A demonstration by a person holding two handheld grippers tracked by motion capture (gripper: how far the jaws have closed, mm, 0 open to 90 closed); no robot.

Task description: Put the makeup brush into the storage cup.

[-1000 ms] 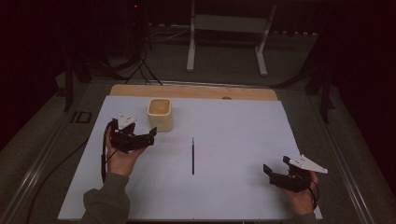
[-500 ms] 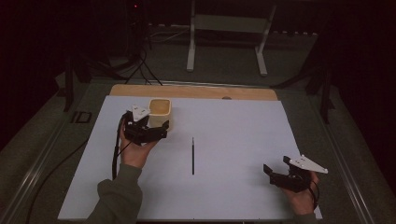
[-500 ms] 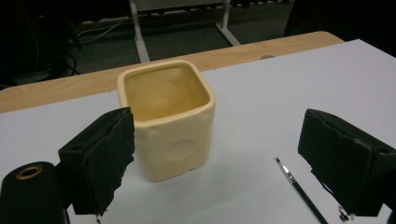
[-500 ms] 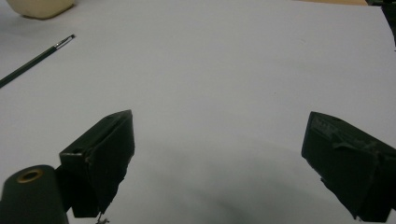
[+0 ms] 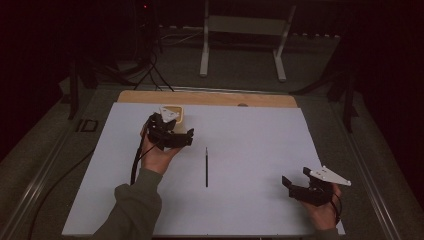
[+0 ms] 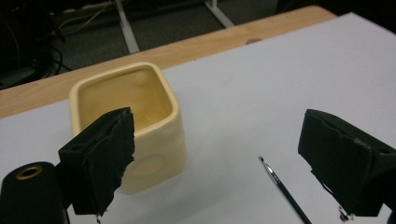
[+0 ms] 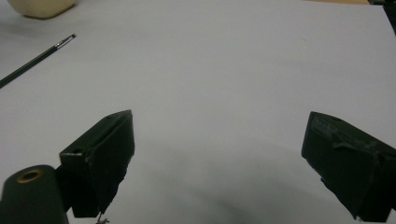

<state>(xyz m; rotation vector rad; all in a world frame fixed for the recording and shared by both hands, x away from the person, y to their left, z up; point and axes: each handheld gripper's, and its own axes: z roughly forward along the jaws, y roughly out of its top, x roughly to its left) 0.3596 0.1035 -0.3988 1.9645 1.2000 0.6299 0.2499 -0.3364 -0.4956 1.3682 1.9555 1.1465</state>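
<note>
A cream square cup point(image 6: 135, 121) stands upright and empty on the white sheet point(image 5: 250, 130), partly hidden behind my left gripper point(image 5: 185, 138) in the high view, where its rim point(image 5: 177, 109) still shows. My left gripper point(image 6: 224, 163) is open with nothing between its jaws; the cup sits just beyond its left jaw. A thin dark paintbrush point(image 5: 206, 166) lies flat on the sheet to the right of that gripper, also seen as the brush point(image 6: 282, 191) and the brush point(image 7: 35, 60). My right gripper point(image 5: 294, 186) hovers open near the sheet's front right corner, its gripper point(image 7: 219, 168) over bare sheet.
The white sheet covers a wooden board point(image 5: 210, 98) whose far edge shows. Beyond the table stand a metal frame point(image 5: 240, 35) and tripod legs point(image 5: 150, 65) on dark floor. A small dark object point(image 5: 86, 125) lies left of the sheet.
My left gripper has moved right and slightly away, from left of the cup to directly in front of it. The right gripper, the cup and the brush stay where they were.
</note>
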